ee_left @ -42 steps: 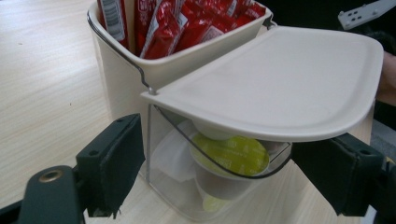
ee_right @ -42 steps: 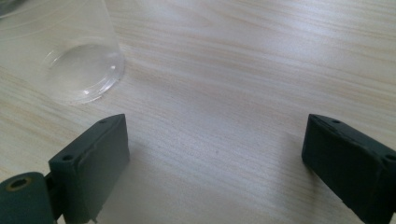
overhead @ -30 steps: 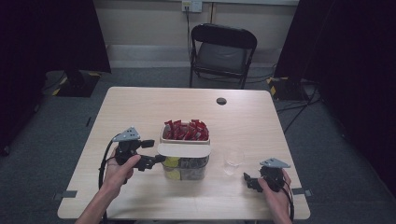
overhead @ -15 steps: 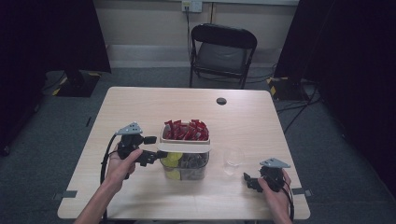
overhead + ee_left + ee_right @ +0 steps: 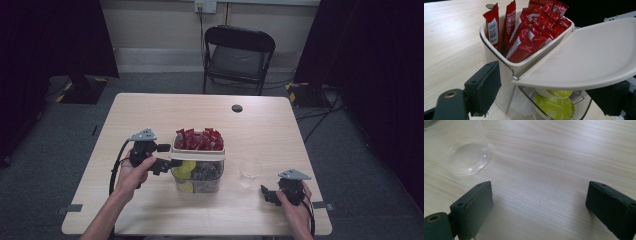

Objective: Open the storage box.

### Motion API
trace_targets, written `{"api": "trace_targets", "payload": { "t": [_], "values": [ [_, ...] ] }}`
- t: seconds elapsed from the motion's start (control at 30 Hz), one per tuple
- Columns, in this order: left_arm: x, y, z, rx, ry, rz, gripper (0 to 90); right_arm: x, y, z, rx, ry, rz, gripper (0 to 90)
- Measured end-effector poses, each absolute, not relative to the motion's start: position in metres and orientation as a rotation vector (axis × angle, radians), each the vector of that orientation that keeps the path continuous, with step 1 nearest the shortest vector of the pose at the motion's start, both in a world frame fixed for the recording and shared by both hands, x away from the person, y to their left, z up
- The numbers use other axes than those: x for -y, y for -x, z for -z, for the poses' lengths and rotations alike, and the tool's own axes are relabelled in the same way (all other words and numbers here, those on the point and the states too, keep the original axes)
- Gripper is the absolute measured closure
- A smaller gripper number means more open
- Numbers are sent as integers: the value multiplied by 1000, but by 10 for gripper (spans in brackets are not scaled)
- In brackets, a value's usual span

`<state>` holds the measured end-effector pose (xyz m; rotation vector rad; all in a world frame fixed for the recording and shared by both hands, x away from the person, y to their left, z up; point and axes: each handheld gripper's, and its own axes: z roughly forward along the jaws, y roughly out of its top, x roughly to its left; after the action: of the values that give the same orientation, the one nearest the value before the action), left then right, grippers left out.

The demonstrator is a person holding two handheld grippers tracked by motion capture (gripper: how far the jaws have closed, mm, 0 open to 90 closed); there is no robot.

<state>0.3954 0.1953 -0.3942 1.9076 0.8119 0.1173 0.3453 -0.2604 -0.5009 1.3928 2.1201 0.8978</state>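
Sachet organiser, a cream-and-clear caddy, stands near the middle of the table, a little toward the person's edge, with red sachets packed upright in its upper cream bin and green-lidded pods stacked in the clear compartment below. A cream lid hangs half raised, tilted off the front of the caddy, which leaves the sachets exposed from above. The left gripper reaches in from the left edge side and meets the caddy at its left wall; in the left gripper view one jaw sits just outside the cream wall and the other under the raised lid's far side, so the jaws straddle the lid and wall with a moderate gap. They look set apart around the plastic, and I cannot tell whether the pads actually press on it; the hold seems meant to steady the caddy or swing the lid. The right gripper rests near the table's right front corner, jaws wide apart over bare wood with nothing between them, probably waiting its turn. A clear plastic cup stands just right of the caddy, between it and that gripper, likely placed there to receive a sachet or pod.
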Motion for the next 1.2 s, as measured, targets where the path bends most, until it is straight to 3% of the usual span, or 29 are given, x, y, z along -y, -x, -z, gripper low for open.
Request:
{"api": "trace_targets", "payload": {
  "t": [1.2],
  "values": [
    [-208, -420, 400, -951, -1785, -159, 129, 260, -345, 501, -2122, -1393, -899, 67]
  ]
}}
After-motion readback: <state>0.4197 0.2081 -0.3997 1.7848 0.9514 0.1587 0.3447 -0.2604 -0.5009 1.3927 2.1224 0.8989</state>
